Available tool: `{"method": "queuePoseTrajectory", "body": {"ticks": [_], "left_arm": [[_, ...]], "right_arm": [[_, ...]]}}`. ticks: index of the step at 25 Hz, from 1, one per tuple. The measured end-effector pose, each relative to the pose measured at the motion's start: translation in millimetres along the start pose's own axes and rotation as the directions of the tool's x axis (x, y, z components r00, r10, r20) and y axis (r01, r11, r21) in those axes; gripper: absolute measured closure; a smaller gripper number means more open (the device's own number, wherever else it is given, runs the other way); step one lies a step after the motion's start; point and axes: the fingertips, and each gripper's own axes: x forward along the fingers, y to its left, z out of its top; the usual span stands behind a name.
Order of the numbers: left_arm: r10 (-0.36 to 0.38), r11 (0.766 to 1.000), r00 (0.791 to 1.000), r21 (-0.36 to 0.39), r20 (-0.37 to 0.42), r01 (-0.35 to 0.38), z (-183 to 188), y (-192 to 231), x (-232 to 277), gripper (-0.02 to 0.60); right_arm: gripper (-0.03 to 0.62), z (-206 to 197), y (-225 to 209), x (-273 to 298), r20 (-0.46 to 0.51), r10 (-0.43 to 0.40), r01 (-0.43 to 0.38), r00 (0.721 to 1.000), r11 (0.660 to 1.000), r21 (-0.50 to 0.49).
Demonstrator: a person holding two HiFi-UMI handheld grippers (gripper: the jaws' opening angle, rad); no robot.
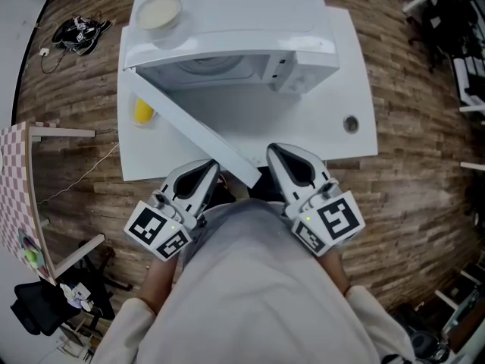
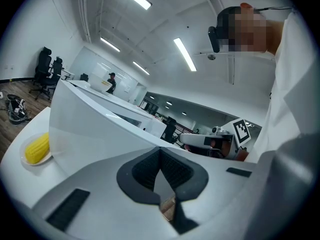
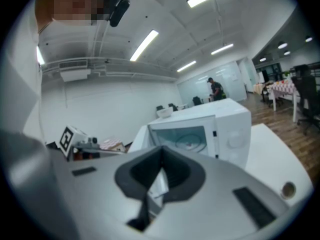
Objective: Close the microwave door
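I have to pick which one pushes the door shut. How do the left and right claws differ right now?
The left claw is on the outer side of the open door, toward the corn; the right claw is on the inner side, facing the microwave cavity. The left claw angles rightward, the right claw leftward, both toward the door's free edge. Both are shut and empty.

The microwave [image 1: 227,21] and its door [image 1: 189,123] look like smooth, glossy white plastic. The table [image 1: 341,89] is smooth matt white, the floor [image 1: 424,112] grained wood. The left gripper [image 1: 212,169] and right gripper [image 1: 274,154] are matt grey plastic with ribbed black pads [image 2: 145,169].
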Motion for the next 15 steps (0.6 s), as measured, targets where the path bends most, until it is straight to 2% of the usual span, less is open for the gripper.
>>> {"method": "queuePoseTrajectory", "body": {"ticks": [15], "left_arm": [[0.029, 1.0, 0.999, 0.003, 0.032, -0.029, 5.9, -1.8, 33.3, 0.565]], "right_arm": [[0.572, 9.0, -37.6, -2.1, -0.005, 0.023, -0.023, 1.0, 1.0, -0.014]]}}
